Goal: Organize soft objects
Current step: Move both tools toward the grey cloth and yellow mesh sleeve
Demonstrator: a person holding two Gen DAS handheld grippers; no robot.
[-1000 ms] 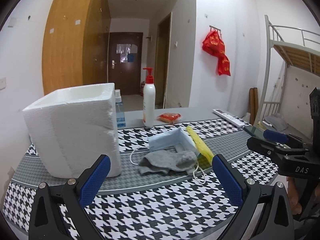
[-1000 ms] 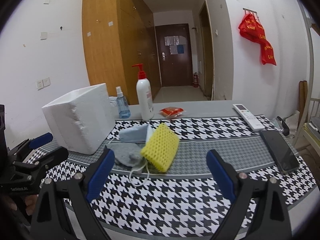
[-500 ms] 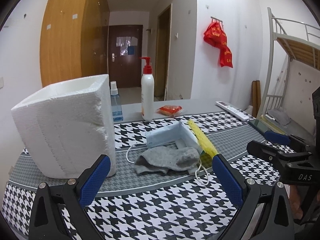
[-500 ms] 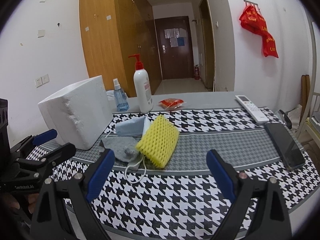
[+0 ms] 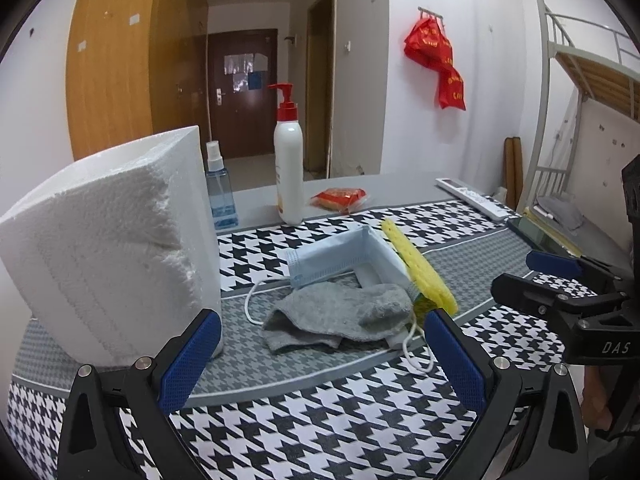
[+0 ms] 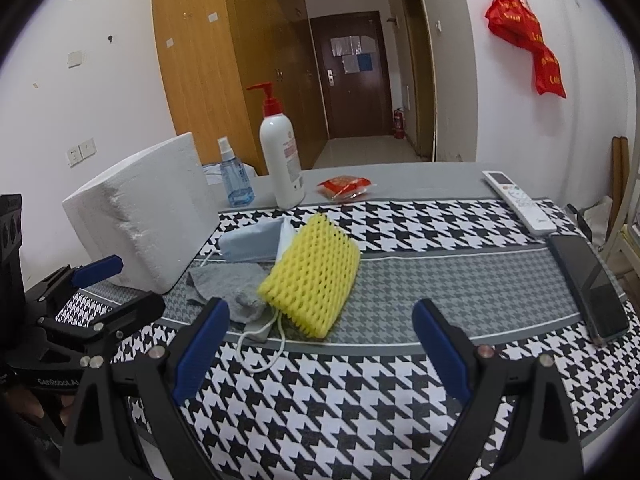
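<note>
A grey sock (image 5: 340, 316) lies on the houndstooth tablecloth, with a light blue face mask (image 5: 340, 256) behind it and a yellow foam net sleeve (image 5: 420, 272) at its right. The right wrist view shows the sleeve (image 6: 312, 276), the mask (image 6: 252, 244) and the sock (image 6: 228, 284). A white foam box (image 5: 112, 240) stands at the left, also in the right wrist view (image 6: 148, 212). My left gripper (image 5: 320, 360) is open and empty just short of the sock. My right gripper (image 6: 320, 344) is open and empty in front of the sleeve.
A white pump bottle (image 5: 288, 172), a blue spray bottle (image 5: 220, 192) and a red snack packet (image 5: 340, 198) stand at the table's back. A white remote (image 6: 516, 200) and a black phone (image 6: 588, 284) lie at the right. A metal bunk bed (image 5: 580, 80) stands beyond the table.
Both grippers have moved forward and lower toward the pile of soft things, which looks larger now. Both stay open. Nothing on the table has moved.
</note>
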